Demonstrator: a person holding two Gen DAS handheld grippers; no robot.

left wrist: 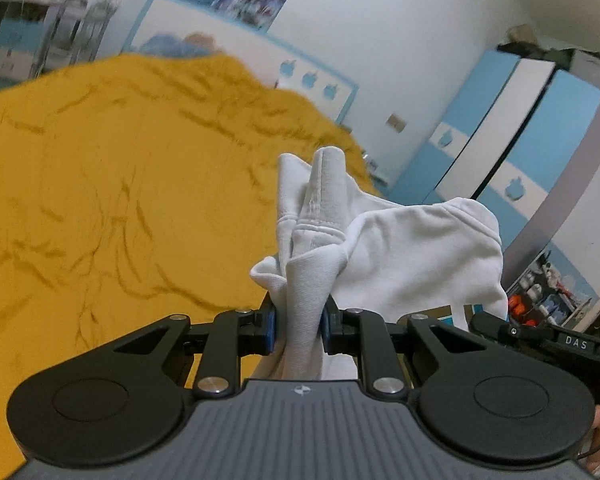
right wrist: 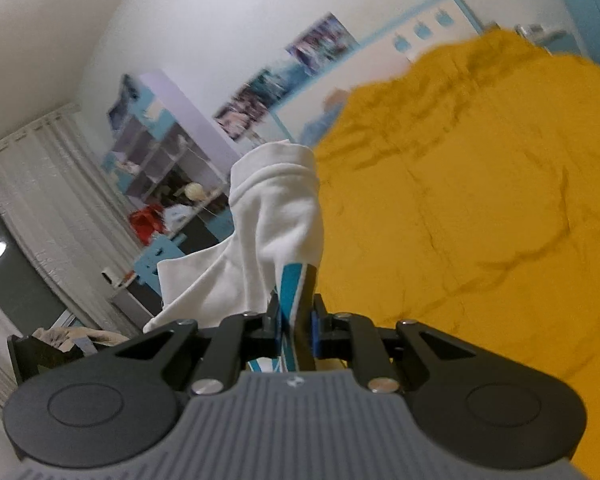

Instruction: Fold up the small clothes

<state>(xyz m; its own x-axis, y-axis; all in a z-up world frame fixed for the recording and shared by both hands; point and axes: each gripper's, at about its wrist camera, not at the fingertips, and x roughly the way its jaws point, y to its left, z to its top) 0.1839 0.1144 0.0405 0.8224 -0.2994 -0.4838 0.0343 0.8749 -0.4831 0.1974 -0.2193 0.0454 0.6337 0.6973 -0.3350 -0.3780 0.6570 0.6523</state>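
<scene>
A small white garment [left wrist: 400,248] is held up in the air above a bed with a mustard-yellow cover [left wrist: 120,184]. My left gripper [left wrist: 299,324] is shut on a bunched white edge of it. My right gripper [right wrist: 296,328] is shut on another part of the white garment [right wrist: 272,216], where a blue stripe shows between the jaws. The cloth hangs crumpled between the two grippers. The right gripper's body also shows at the right edge of the left wrist view [left wrist: 548,340].
The yellow bed cover [right wrist: 480,220] fills the area below and ahead. A blue-and-white wardrobe [left wrist: 512,148] stands to the right. Shelves [right wrist: 160,160], a white curtain [right wrist: 32,208] and a blue headboard wall [left wrist: 236,56] surround the bed.
</scene>
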